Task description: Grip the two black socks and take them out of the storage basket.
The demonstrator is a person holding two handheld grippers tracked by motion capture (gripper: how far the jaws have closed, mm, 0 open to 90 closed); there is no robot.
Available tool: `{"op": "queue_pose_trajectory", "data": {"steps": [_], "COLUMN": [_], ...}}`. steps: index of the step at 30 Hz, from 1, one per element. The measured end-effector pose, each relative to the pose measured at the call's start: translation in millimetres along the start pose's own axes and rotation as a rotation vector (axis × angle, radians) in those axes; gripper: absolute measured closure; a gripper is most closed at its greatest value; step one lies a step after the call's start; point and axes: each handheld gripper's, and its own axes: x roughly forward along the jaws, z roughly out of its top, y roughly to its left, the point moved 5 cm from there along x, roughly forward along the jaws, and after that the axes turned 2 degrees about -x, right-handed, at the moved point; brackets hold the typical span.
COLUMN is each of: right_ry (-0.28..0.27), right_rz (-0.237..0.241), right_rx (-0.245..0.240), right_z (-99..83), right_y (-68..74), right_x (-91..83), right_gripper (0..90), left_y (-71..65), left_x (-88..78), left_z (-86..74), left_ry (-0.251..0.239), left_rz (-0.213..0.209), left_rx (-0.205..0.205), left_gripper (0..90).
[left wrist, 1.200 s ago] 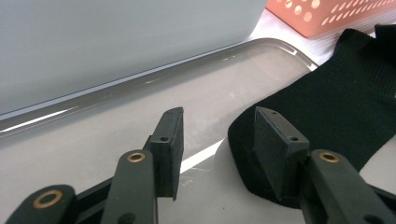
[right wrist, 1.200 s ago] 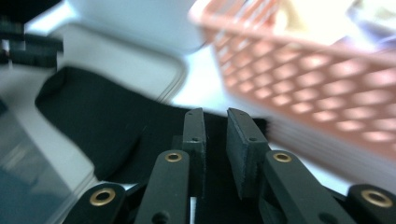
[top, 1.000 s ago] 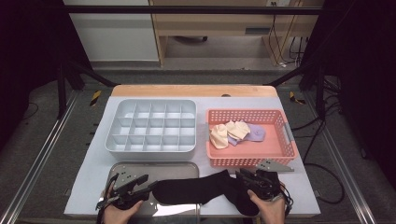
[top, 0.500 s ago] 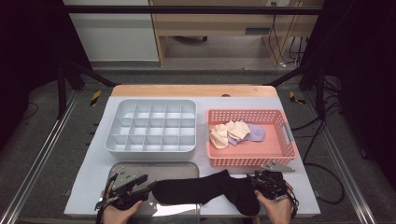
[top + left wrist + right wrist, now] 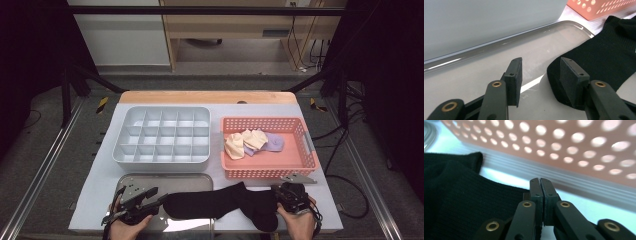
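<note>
A black sock (image 5: 220, 202) lies stretched along the table's front edge, its left end on a metal tray (image 5: 165, 178). My left gripper (image 5: 158, 198) rests on the tray and stands open (image 5: 540, 67). The sock's end (image 5: 604, 57) lies by its right jaw, not pinched. My right gripper (image 5: 284, 193) sits at the sock's right end, close to the orange basket (image 5: 270, 171). Its jaws have just been closing and now meet (image 5: 540, 181). The sock's edge (image 5: 461, 195) reaches the left jaw; I see no cloth between the pads.
A grey compartment box (image 5: 162, 135) stands behind the tray, its wall (image 5: 486, 20) close to my left gripper. The basket's perforated wall (image 5: 574, 145) rises right before my right gripper. Cream and lilac socks (image 5: 252, 141) lie inside the basket.
My right hand has shifted to the right along the front edge, and the sock's right end has drawn out with it. The left hand has stayed put.
</note>
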Motion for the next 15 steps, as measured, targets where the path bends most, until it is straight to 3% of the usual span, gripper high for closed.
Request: {"op": "queue_pose_trajectory", "data": {"steps": [3,5,7,9,12,15], "right_ry": [-0.031,-0.047,-0.046,-0.039,-0.095,-0.154], "right_rz": [-0.029,-0.08,-0.125,-0.133,-0.073,0.016], "right_rx": [0.025,0.032,0.046,0.055,0.025,-0.011], "right_z": [2.6,3.0,1.5,-0.7,3.9,9.6], "right_y": [-5.4,-12.0,-17.4,-18.6,-9.9,7.2], "right_x": [-6.1,-9.6,-10.8,-9.6,-15.1,-23.5], "right_gripper": [89.7,89.7,88.6,85.6,76.1,70.5], "left_y": [0.0,0.0,0.0,0.2,0.7,0.7], "left_x": [-0.1,0.0,0.0,-0.2,-0.2,-0.2], "left_z": [0.1,0.0,0.1,0.1,0.2,0.3], "left_ry": [-0.001,0.0,-0.001,-0.001,-0.003,-0.003], "left_rz": [0.0,0.0,0.001,0.001,0.002,0.002], "left_rx": [0.0,0.0,0.0,0.0,-0.003,-0.003], "left_gripper": [52.4,52.4,52.4,52.4,52.4,52.5]}}
